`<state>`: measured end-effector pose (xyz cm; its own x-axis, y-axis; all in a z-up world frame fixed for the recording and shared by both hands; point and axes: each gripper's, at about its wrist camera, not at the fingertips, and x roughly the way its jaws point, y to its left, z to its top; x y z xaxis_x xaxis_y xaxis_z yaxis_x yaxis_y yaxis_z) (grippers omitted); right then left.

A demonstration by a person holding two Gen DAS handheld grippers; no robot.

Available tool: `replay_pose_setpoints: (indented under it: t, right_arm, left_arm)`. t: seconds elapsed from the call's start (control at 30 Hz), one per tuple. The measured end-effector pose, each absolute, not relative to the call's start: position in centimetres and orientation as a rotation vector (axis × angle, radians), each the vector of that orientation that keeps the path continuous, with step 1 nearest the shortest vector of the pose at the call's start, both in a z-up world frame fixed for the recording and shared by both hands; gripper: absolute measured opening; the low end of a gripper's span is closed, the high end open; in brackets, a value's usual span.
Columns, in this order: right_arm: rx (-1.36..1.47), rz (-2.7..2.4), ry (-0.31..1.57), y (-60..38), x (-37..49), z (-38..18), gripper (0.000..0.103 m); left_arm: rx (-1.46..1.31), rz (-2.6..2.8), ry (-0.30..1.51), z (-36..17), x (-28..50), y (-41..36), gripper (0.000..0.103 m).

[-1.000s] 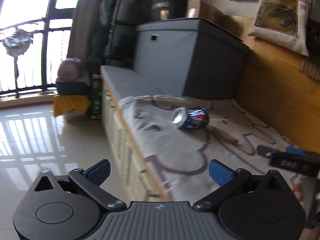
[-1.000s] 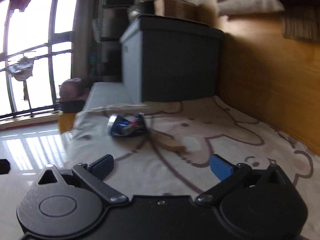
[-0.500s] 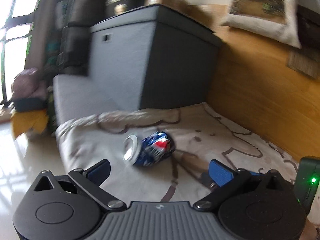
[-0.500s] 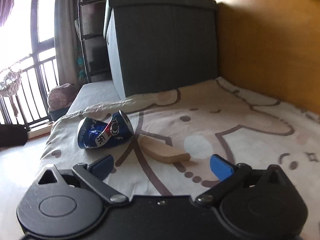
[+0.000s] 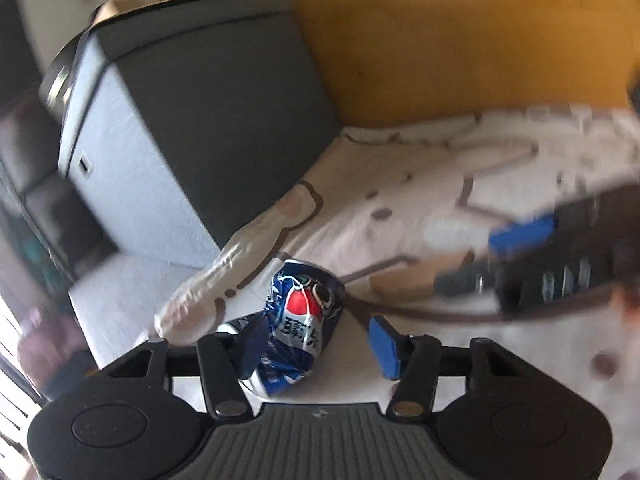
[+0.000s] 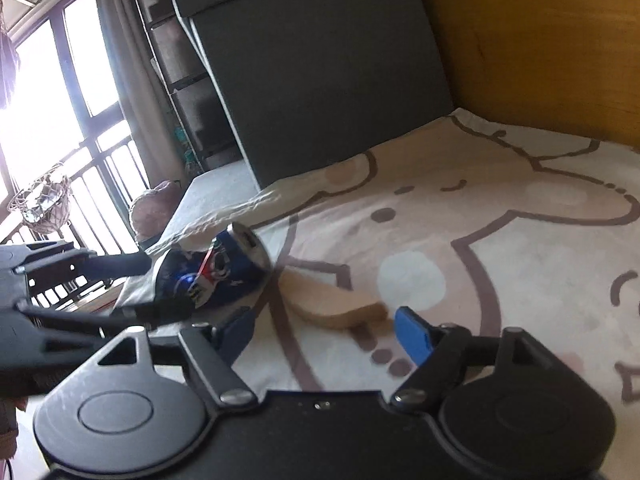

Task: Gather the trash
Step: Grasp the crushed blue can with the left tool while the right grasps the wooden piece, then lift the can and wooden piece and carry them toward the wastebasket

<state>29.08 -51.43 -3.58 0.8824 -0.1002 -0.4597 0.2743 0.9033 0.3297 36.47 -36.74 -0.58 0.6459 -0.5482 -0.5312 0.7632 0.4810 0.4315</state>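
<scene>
1. On the bear-print blanket (image 6: 460, 216), the crushed Pepsi can (image 5: 298, 320) lies between your left gripper (image 5: 318, 340) jaws, which are closing; one pad touches it, the other stands clear.
2. Your right gripper (image 6: 326, 330) jaws are closing on nothing, beside a tan wedge (image 6: 336, 304).

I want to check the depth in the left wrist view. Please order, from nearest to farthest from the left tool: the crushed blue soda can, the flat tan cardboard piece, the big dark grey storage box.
1. Crushed blue soda can: between the closing fingers of the left tool.
2. Flat tan cardboard piece: beyond, to the right on the blanket.
3. Big dark grey storage box: farthest, upper left.
</scene>
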Motion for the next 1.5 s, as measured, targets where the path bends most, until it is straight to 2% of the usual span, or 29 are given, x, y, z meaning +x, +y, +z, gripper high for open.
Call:
replay_pose_setpoints:
  t: [0.2, 0.27, 0.4, 0.47, 0.53, 0.77, 0.93, 1.17, 1.5]
  right_arm:
    - [0.432, -0.173, 0.445, -53.7, 30.7, -4.0, 0.072]
    - [0.453, -0.148, 0.472, -54.2, 31.5, -4.4, 0.067]
    - [0.447, -0.100, 0.484, -53.9, 31.8, -4.6, 0.067]
    - [0.437, -0.082, 0.484, -53.7, 31.9, -4.6, 0.060]
    - [0.424, -0.055, 0.491, -53.4, 32.0, -4.6, 0.046]
    - [0.307, 0.040, 0.515, -51.3, 32.4, -4.3, 0.035]
    - [0.244, 0.003, 0.538, -50.5, 32.7, -4.3, 0.019]
    - [0.231, 0.009, 0.508, -50.4, 32.2, -4.1, 0.017]
    - [0.212, -0.050, 0.489, -49.2, 29.7, -3.6, 0.016]
  left_arm:
    - [0.878, -0.809, 0.319, -3.2, 37.5, -38.3, 0.048]
    - [0.910, -0.793, 0.319, -3.8, 37.9, -38.8, 0.047]
    - [0.926, -0.747, 0.327, -4.4, 38.9, -39.6, 0.047]
    - [0.918, -0.724, 0.334, -4.5, 39.4, -39.9, 0.045]
    - [0.923, -0.709, 0.342, -4.5, 39.8, -40.1, 0.038]
    - [0.886, -0.692, 0.365, -3.6, 39.8, -39.4, 0.035]
    - [0.750, -0.712, 0.386, -1.7, 39.1, -37.6, 0.035]
    - [0.484, -0.743, 0.436, 1.3, 36.9, -34.4, 0.035]
    - [0.237, -0.753, 0.530, 2.9, 31.9, -30.2, 0.035]
